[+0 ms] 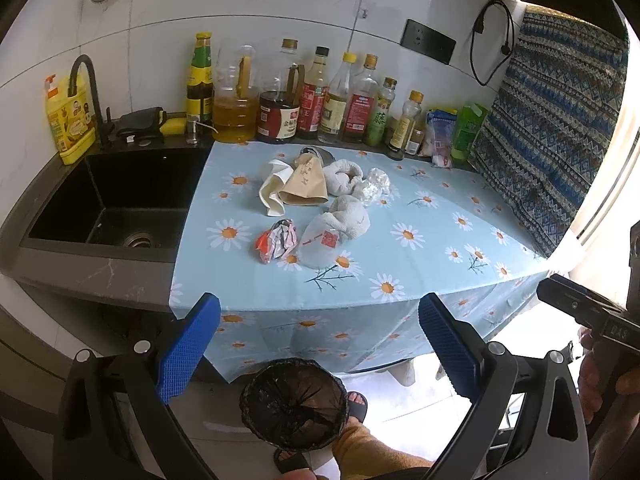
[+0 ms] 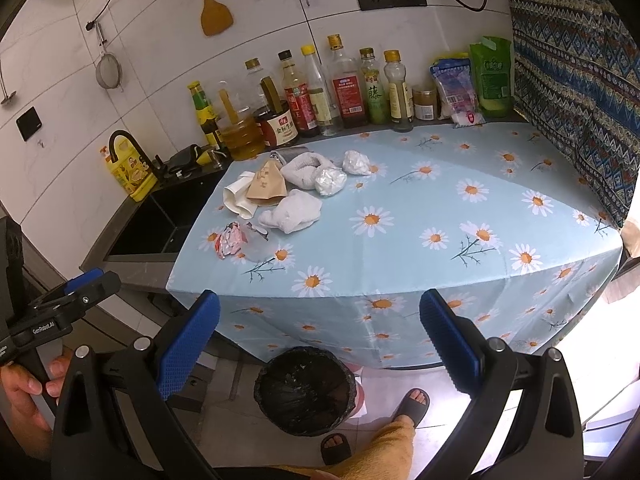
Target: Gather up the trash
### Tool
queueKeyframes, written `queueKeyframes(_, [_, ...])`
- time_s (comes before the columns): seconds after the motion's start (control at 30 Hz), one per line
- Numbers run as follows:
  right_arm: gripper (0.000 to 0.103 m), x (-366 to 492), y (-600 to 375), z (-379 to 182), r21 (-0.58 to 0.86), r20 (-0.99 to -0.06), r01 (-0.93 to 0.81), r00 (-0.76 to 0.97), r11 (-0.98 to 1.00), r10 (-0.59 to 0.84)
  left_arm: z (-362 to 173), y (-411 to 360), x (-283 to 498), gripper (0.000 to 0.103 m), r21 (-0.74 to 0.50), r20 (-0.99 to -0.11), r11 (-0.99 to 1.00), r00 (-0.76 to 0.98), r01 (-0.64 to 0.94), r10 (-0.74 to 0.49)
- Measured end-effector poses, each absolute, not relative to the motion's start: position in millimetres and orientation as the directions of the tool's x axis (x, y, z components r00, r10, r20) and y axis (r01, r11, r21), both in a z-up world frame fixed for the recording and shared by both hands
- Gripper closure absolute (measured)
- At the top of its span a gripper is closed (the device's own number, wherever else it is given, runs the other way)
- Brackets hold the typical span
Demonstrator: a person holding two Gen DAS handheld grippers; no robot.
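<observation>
A heap of trash lies on the daisy tablecloth [image 1: 420, 264]: a brown paper bag [image 1: 305, 184], a crushed white cup [image 1: 272, 192], crumpled tissues [image 1: 352, 216], foil [image 1: 376, 186], a red-and-white wrapper [image 1: 278, 242] and a clear plastic piece [image 1: 322, 244]. The same bag [image 2: 266, 184], tissues [image 2: 294, 210] and wrapper [image 2: 230, 240] show in the right wrist view. A black-lined bin [image 1: 294, 402] [image 2: 306, 390] stands on the floor below the table edge. My left gripper [image 1: 320, 344] and right gripper [image 2: 320, 344] hang open in front of the table, both empty.
Sauce and oil bottles [image 1: 280, 100] line the back wall. A black sink [image 1: 116, 204] and faucet [image 1: 86, 92] sit to the left. A patterned cloth [image 1: 560, 120] hangs at the right. A person's sandalled feet [image 2: 412, 404] stand beside the bin.
</observation>
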State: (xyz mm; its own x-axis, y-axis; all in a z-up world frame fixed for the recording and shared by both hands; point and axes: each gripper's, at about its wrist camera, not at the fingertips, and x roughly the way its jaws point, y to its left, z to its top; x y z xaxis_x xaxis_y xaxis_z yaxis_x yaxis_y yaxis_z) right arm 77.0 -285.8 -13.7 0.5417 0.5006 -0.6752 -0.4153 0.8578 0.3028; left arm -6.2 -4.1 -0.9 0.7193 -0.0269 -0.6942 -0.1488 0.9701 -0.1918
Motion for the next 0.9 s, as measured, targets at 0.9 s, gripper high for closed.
queueKeyframes(0.9, [0.004, 64.2, -276.5, -9.6, 0.289, -0.684, -0.403, 0.548, 0.869, 0.482, 3.6, 7.2, -20.5, 0.007, -0.242, -0.678, 0.962, 0.731, -0.122, -0.078])
